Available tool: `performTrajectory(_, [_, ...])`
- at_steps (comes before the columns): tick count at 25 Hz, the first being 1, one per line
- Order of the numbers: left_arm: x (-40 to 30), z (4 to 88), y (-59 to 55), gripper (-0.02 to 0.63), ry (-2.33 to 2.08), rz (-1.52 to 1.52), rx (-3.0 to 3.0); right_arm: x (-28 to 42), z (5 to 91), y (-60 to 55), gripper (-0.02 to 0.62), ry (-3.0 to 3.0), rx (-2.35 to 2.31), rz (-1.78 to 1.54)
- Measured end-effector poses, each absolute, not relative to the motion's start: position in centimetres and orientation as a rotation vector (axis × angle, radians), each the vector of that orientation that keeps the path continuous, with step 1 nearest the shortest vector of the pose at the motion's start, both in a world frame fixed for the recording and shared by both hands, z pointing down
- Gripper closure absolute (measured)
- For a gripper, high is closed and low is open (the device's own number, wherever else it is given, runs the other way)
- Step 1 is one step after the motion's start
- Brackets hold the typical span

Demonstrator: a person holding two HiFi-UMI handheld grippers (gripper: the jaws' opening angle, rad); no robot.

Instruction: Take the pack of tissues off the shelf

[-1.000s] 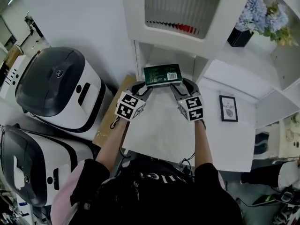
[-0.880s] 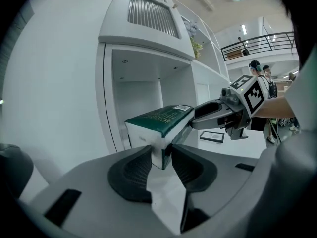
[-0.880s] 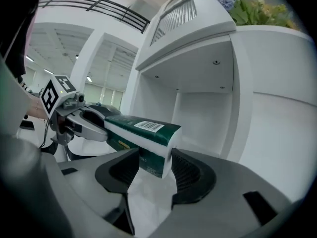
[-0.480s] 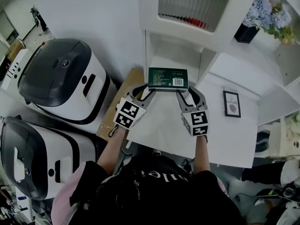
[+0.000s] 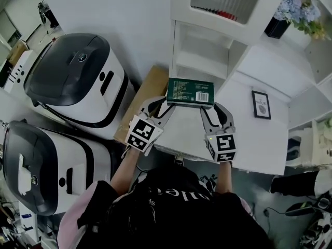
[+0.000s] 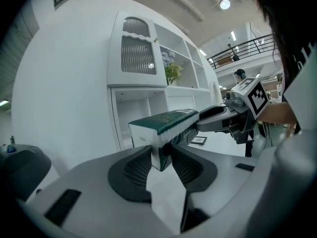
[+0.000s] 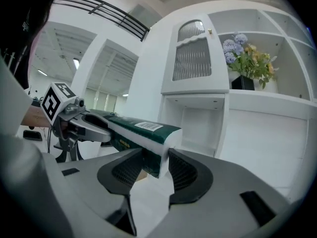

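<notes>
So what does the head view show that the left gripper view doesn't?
Only the head view: the brown board and the marker cube on the left gripper. Only the left gripper view: the ribbed faces of its fingers clamped on the pack, plus a ceiling lamp. Both: the pack, flowers and shelf.

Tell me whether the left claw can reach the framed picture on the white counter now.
Probably not. The left claw is clamped on one end of the tissue pack, and the framed picture lies well off to the right, beyond the pack's other end.
</notes>
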State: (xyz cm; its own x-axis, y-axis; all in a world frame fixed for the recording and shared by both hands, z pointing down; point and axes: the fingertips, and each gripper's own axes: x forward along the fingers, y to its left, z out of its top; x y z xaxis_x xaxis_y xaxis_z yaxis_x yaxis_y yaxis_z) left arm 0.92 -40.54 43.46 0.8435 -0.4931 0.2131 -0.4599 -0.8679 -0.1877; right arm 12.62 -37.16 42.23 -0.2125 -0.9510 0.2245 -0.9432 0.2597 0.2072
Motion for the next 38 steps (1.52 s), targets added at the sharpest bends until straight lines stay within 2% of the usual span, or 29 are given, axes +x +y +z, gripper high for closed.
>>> performTrajectory(9, [-3.5, 44.1, -34.1, 0.466, 0.716, -0.363, -2.889, 8.1, 43.1, -30.5, 0.403, -2.196, 1.783, -0.016])
performTrajectory(21, [-4.0, 43.8, -29.0, 0.466, 0.711, -0.337, -2.892, 7.5, 42.7, -25.2, 0.405, -2.168, 1.798, -0.017])
performTrajectory(28, [-1.4, 42.9, -24.8, 0.468, 0.719, -0.334, -2.878, 10.2, 41.9, -20.9, 0.405, -2.182, 1.813, -0.036])
performTrajectory(38, [5.9, 42.6, -14.7, 0.468, 0.709, -0.349, -2.869, 17.4, 41.7, -10.6, 0.407, -2.187, 1.841, -0.021])
